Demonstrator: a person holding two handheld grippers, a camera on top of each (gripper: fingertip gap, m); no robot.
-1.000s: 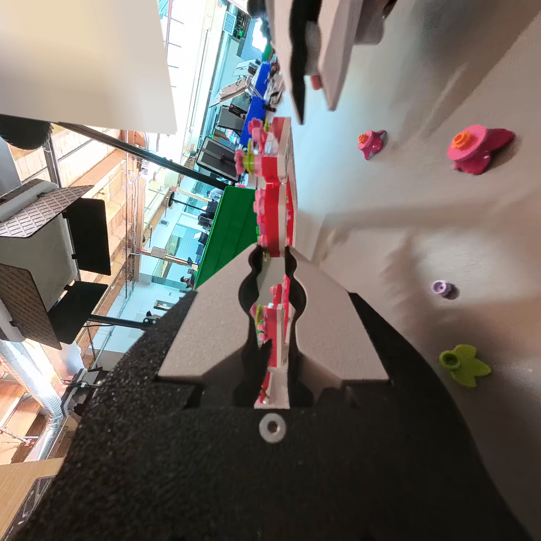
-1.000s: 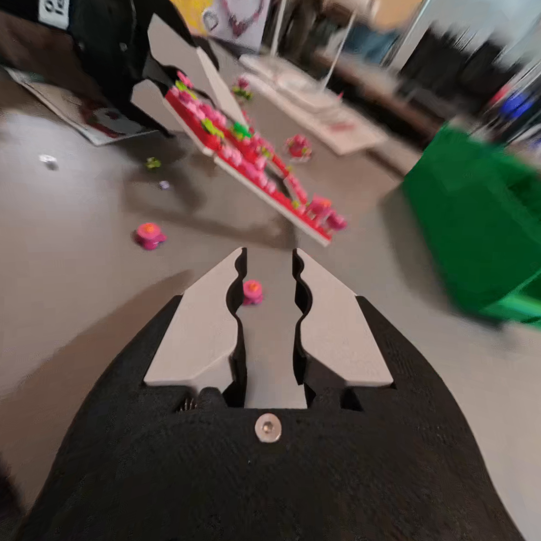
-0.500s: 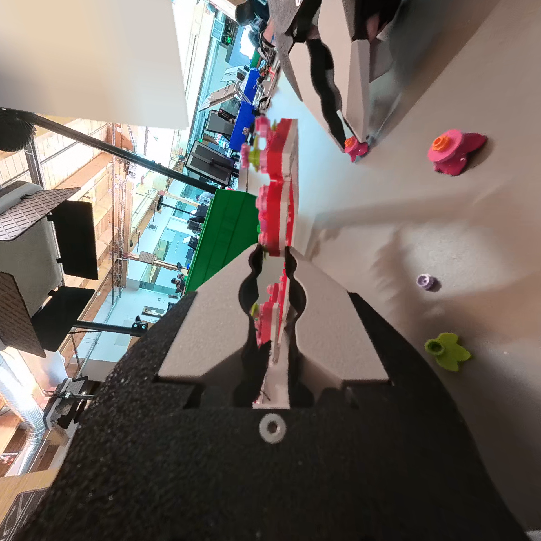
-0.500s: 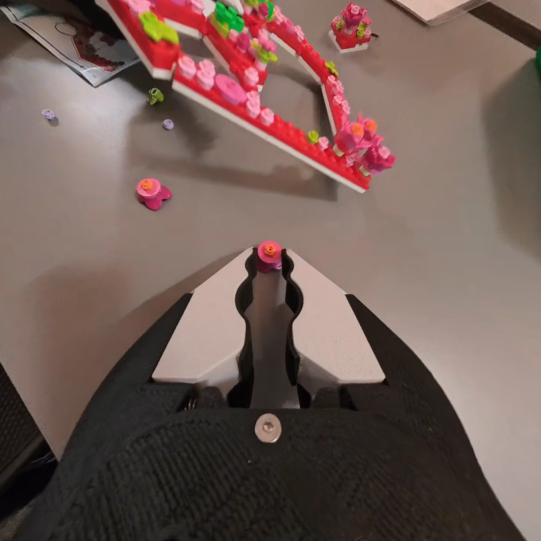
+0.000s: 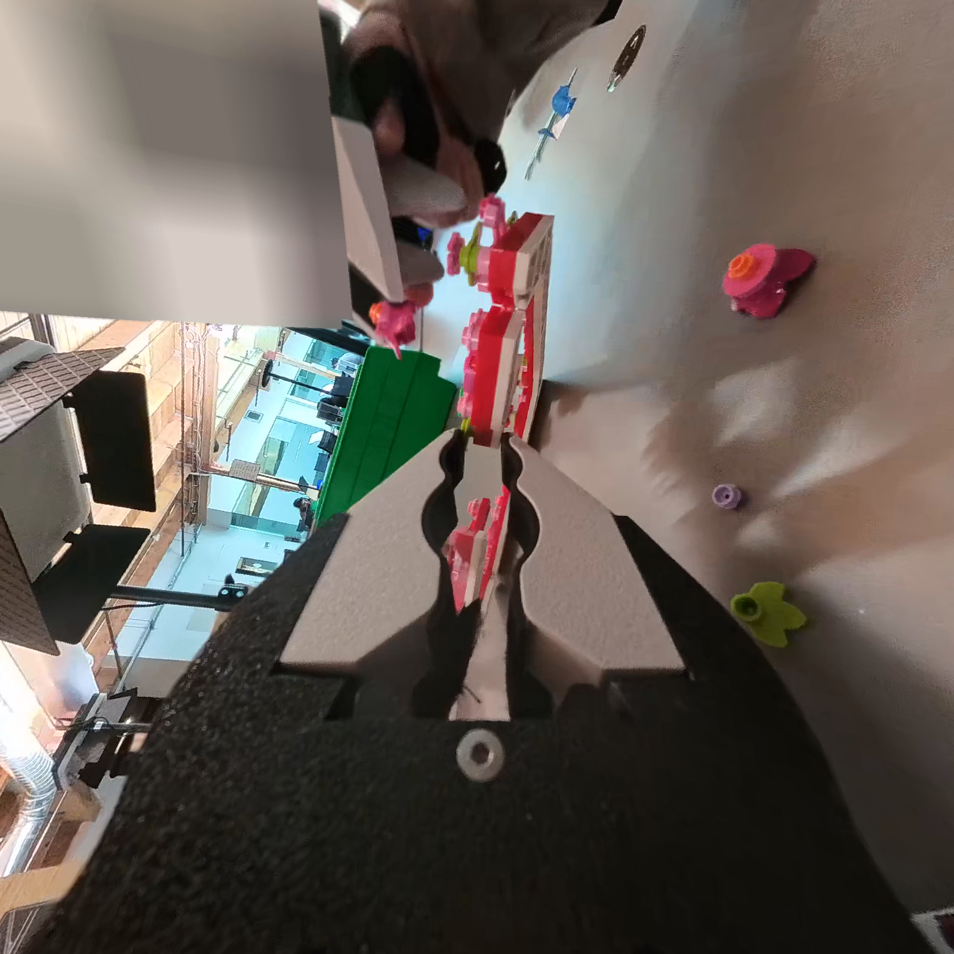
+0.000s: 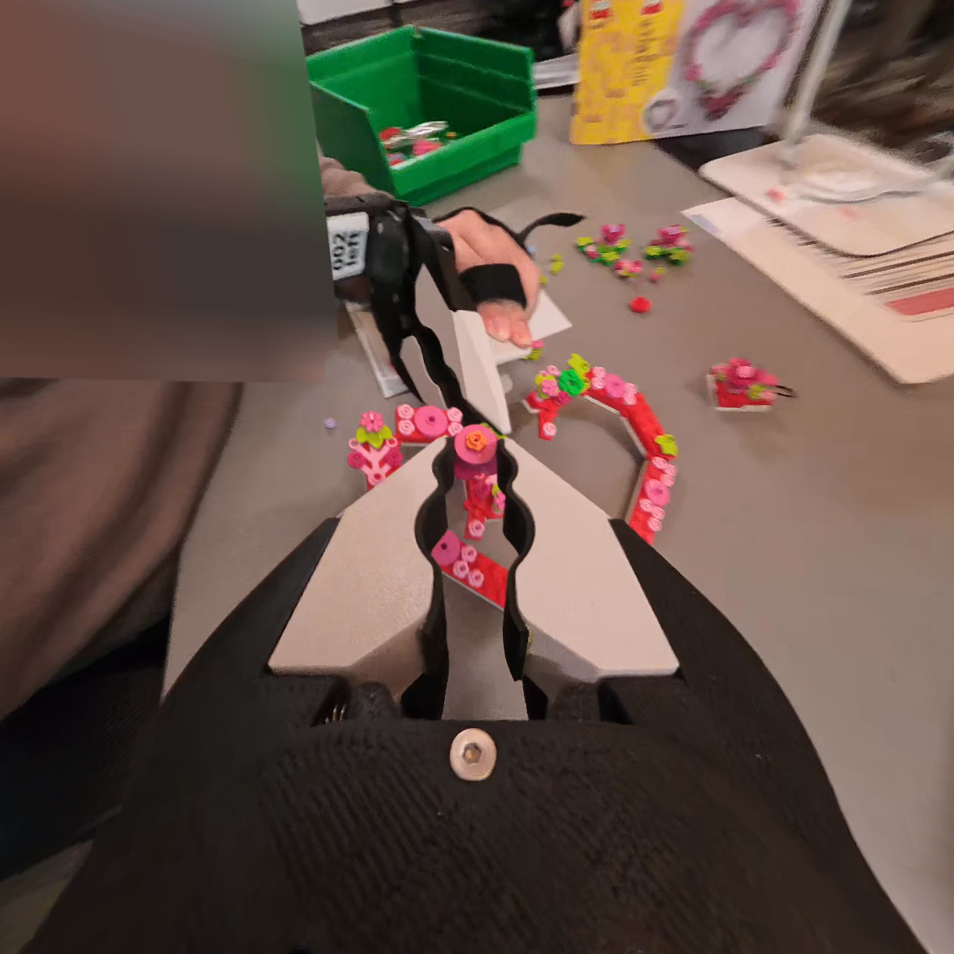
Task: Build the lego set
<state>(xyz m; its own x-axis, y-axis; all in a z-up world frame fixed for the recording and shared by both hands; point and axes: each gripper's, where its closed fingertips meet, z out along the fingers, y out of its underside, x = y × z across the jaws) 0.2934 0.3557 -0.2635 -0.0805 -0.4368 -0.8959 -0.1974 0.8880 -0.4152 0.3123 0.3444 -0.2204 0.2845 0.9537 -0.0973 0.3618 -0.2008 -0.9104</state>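
My left gripper is shut on the red heart-shaped lego frame and holds it edge-on above the grey table. In the right wrist view the frame shows as an open heart studded with pink flowers and green leaves, with the left gripper clamped on its top middle. My right gripper is shut on a pink flower piece with an orange centre and holds it just over the frame. It also shows in the left wrist view.
On the table lie another pink flower, a lilac stud and a lime leaf. Behind are a green bin, the set's box, loose flower clusters, a small red subassembly and paper booklets. Spacing between my two grippers at the tips: around 5 cm.
My right gripper shut on a pink flower on the table, lifted it and brought it up over the heart frame. My left gripper kept its hold on the frame.
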